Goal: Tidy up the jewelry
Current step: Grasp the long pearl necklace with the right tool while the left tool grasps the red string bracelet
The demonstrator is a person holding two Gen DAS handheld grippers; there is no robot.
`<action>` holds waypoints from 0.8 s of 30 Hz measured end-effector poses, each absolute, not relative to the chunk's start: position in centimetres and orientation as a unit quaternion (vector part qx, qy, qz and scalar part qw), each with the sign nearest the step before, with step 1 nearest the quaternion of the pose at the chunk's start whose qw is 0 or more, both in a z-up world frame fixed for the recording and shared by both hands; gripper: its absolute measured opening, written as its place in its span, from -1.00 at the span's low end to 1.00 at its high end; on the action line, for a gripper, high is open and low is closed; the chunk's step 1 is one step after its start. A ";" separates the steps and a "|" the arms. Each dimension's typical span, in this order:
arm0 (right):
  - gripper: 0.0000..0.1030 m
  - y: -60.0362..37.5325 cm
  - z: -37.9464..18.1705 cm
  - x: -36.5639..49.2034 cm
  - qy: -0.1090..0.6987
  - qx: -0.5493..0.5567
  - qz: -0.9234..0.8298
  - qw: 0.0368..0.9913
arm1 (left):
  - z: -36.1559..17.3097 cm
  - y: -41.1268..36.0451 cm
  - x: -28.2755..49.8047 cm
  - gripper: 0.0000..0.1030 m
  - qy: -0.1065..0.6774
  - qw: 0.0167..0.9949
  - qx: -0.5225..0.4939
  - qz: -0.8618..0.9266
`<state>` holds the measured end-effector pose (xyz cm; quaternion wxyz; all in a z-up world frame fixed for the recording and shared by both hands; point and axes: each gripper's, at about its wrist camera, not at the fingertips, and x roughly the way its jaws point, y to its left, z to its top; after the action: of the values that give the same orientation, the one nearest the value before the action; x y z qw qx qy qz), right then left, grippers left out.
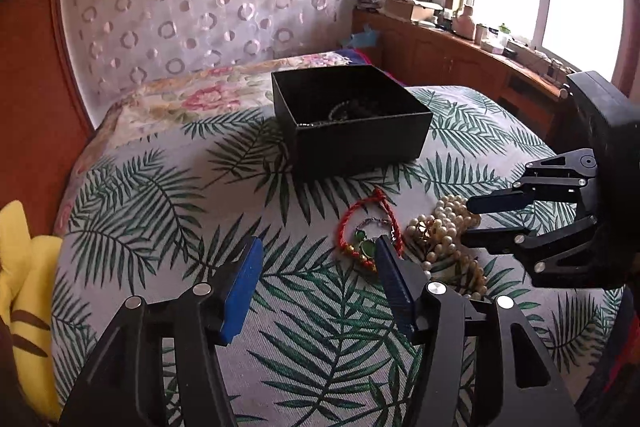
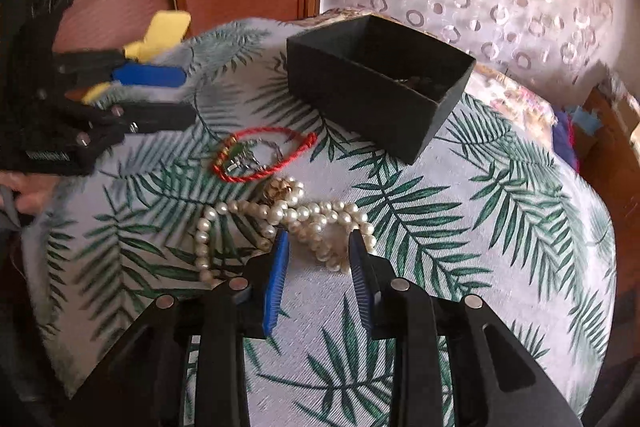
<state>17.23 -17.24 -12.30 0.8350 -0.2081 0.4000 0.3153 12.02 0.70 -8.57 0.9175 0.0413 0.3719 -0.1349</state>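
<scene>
A black open-topped box [image 1: 352, 119] sits on a bed cover printed with green palm leaves [image 1: 168, 187], a dark tangle of jewelry lying at its bottom; the pieces inside cannot be told apart. In front of the box, out on the cover, lie a red cord bracelet [image 1: 360, 227], a small silver chain with green stones [image 1: 366, 243] inside its loop, and a heap of pearl necklace [image 1: 444, 227] with a gold-coloured piece beside it. The bracelet and the pearls lie just beside each other, both apart from the box. A yellow plush toy [image 1: 24, 291] rests at the left edge of the bed, a floral quilt [image 1: 200, 91] lies behind the box, and a cluttered wooden ledge [image 1: 480, 43] runs under the window.

The left gripper [image 1: 316, 283] is wide open and holds nothing; its right fingertip sits at the near edge of the red bracelet, covering part of the green stones, though whether it touches them cannot be told. The right gripper [image 2: 318, 267] is also open and empty, its two blue-padded fingers reaching into the near side of the pearl necklace [image 2: 304, 223], with several strands lying between them. From the right wrist view the red bracelet [image 2: 260, 155] lies beyond the pearls, the box [image 2: 380, 87] farther back and to the right, and the left gripper [image 2: 160, 91] appears blurred at the left.
</scene>
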 end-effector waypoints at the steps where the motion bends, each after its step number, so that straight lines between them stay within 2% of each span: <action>1: -0.44 -17.2 -12.3 17.2 0.399 -0.210 0.313 0.836 | -8.7 0.7 12.0 0.07 0.373 0.917 0.040 -0.135; 2: -0.59 -17.2 -12.2 17.3 0.397 -0.212 0.311 0.837 | -8.7 0.7 12.0 0.07 0.374 0.917 0.039 -0.135; 3: -0.60 -17.3 -12.1 17.2 0.394 -0.213 0.311 0.838 | -8.8 0.7 12.1 0.07 0.375 0.916 0.038 -0.135; 5: -0.84 -17.8 -11.6 17.2 0.388 -0.204 0.311 0.843 | -9.0 0.7 12.2 0.07 0.378 0.915 0.038 -0.136; 12: -0.84 -20.3 -8.8 17.1 0.353 -0.162 0.298 0.872 | -10.3 0.1 13.3 0.02 0.400 0.904 0.027 -0.148; 14: -0.84 -21.0 -7.7 17.1 0.342 -0.153 0.296 0.879 | -10.6 -0.1 13.6 -0.15 0.408 0.900 0.024 -0.151; 18: -0.84 -22.2 -5.7 16.9 0.324 -0.139 0.294 0.889 | -11.0 -0.2 14.3 -0.25 0.418 0.895 0.017 -0.156; 20: -0.84 -22.5 -4.8 16.8 0.315 -0.135 0.292 0.893 | -10.9 -0.3 14.5 -0.38 0.419 0.894 0.014 -0.159; 24: -0.84 -23.0 -3.8 16.2 0.305 -0.133 0.291 0.897 | -10.5 -0.4 15.2 -0.43 0.418 0.895 0.014 -0.158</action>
<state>16.25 -23.01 -3.77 0.8969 -0.1331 0.3052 0.2911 15.18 -0.39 -10.48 0.8946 0.0136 0.4177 -0.1584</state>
